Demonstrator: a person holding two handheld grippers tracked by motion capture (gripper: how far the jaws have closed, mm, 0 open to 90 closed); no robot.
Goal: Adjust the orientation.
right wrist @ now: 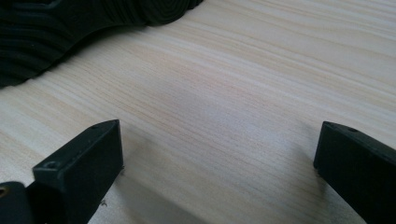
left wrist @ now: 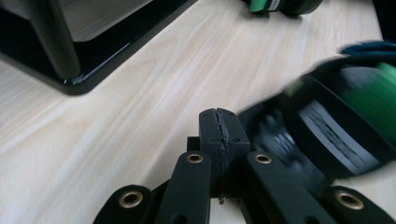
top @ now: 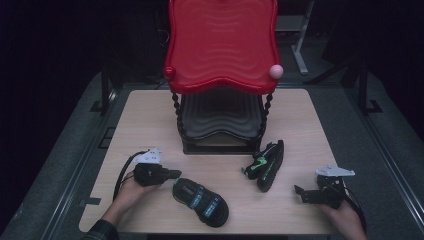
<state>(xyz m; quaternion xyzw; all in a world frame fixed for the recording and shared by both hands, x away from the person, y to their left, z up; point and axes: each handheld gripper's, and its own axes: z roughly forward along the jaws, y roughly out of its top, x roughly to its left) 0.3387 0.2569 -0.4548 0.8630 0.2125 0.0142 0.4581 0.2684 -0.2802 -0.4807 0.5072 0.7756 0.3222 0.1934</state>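
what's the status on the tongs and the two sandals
Left tongs shut, empty, tips by near sandal. Right tongs open over bare table. Second sandal on its side by the shelf rack. Nothing blocking.

Surface (top: 150, 115): pale wood-grain top with rounded corners, carrying every item listed below.
Rack (top: 220, 142): black two-tier stand at the far middle of the surface, ahead of both grippers; twisted black posts support the upper tier.
Red tray (top: 222, 45): glossy, ribbed, wavy-edged; forms the top tier of the rack.
Pink ball (top: 275, 71): seated on the front right corner of the red tray.
Lower tray (top: 220, 117): dark, ribbed, under the red tray.
Near sandal (top: 201, 201): black with blue-green straps, lying flat, touching or just beside the left gripper's tip.
Far sandal (top: 266, 164): black with green accents, resting on its side, forward and left of the right gripper.
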